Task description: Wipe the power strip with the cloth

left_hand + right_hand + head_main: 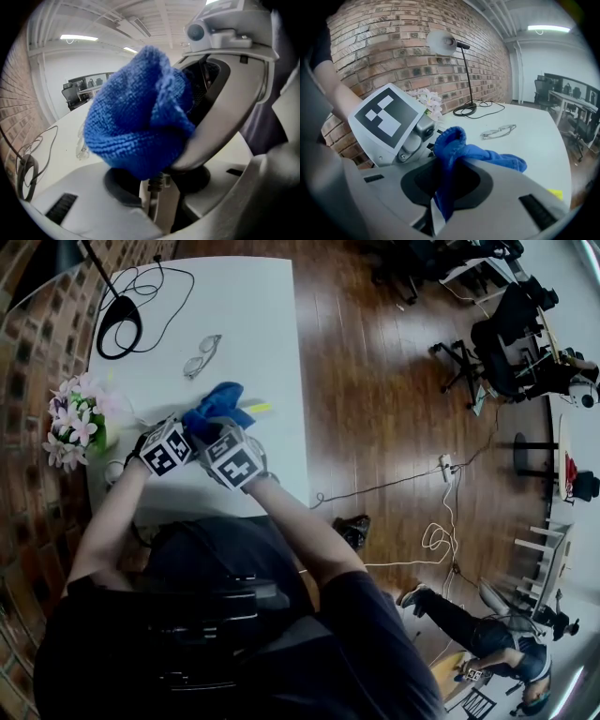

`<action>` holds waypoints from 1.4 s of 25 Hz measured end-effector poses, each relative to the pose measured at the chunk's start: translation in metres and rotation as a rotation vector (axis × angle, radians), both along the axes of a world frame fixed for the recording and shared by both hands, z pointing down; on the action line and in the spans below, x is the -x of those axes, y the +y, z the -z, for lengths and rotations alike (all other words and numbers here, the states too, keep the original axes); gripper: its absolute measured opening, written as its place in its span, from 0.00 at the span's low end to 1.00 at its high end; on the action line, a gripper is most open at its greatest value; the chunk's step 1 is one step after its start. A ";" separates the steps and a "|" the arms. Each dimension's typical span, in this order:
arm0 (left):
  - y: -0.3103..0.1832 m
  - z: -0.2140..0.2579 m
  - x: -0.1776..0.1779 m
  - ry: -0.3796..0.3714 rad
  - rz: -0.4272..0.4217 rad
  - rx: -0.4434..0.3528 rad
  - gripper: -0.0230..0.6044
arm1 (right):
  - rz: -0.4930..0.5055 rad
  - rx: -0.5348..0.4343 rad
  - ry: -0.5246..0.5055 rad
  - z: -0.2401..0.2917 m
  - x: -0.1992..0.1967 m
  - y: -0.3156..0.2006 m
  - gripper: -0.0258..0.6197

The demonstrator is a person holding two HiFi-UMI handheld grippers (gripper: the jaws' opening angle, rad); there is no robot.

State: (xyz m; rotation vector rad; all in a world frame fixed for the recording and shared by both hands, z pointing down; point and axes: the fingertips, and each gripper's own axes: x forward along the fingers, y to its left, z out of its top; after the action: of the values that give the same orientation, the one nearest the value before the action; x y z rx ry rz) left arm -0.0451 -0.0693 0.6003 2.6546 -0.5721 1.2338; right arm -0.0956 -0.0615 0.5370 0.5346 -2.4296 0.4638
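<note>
Scene: At a white table (244, 324) beside a red brick wall (23, 484), you hold both grippers tip to tip over the near edge.
Right gripper: Your right gripper (443, 187) is clenched on a blue, nubby fabric cloth (457, 145), which bunches up out of its jaws.
Left gripper: Your left gripper (156, 182) stands half closed around a slim white plastic body with a ribbed dark cord stub. By all signs this is the power strip (147, 201), and the pads appear to press on it.
Where the strip is: It sits in your left grip, above the table. The head view hides it under the two grippers.
Key relation: The cloth sits straight ahead of the left jaws, touching the strip's exposed end, and the right gripper reaches in from the right.
Long axis: It seems to run along the left gripper's pointing line, so only one end faces you. Its full length cannot be seen.
Nearer hand: The right one carries the cloth. The likely next move is to draw it along that axis while the left holds firm.
</note>
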 end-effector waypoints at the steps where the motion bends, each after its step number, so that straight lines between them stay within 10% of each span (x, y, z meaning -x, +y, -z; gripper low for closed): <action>1: 0.000 0.001 -0.001 0.002 -0.002 0.000 0.31 | -0.004 0.000 -0.009 0.000 0.000 0.000 0.11; 10: 0.001 0.003 -0.002 0.015 -0.024 0.061 0.31 | 0.019 -0.032 0.007 0.001 -0.010 -0.002 0.11; 21: -0.002 0.001 0.001 -0.003 -0.069 0.106 0.31 | -0.172 -0.149 0.015 0.029 -0.124 -0.024 0.11; 28: 0.031 0.004 -0.001 0.125 -0.176 0.503 0.30 | 0.035 -0.174 0.138 0.030 -0.102 -0.005 0.12; 35: 0.028 0.006 -0.004 0.128 -0.150 0.561 0.31 | 0.094 -0.155 0.202 0.002 -0.088 -0.003 0.12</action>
State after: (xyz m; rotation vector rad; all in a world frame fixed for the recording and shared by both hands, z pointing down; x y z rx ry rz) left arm -0.0413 -0.0416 0.5939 2.2971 0.0038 1.0524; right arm -0.0075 -0.0647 0.5355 0.5039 -2.2944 0.1741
